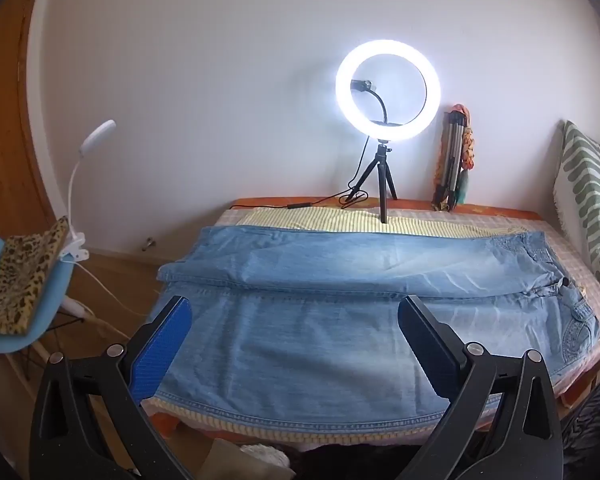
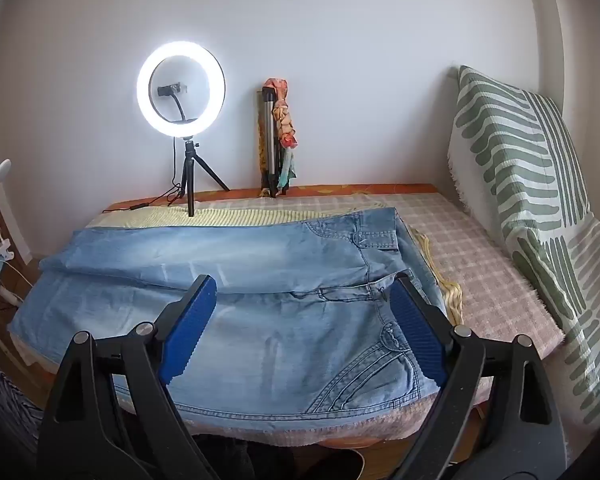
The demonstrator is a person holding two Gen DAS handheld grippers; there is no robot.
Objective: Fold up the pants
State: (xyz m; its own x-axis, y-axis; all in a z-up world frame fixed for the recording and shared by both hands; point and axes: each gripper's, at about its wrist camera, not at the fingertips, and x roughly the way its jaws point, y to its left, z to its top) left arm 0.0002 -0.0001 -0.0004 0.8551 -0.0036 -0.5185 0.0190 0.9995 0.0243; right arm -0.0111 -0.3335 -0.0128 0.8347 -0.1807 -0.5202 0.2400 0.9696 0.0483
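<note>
Light blue denim pants lie spread flat across the bed, the two legs side by side and running to the left, the waist and pockets at the right. My left gripper hovers open above the near leg, nothing between its blue-padded fingers. My right gripper also stands open, above the waist end near the fly, its pads clear of the cloth.
A lit ring light on a small tripod stands at the far edge of the bed by the wall, its cable trailing left. A folded tripod leans beside it. A green-patterned cushion lines the right side. A blue chair stands left.
</note>
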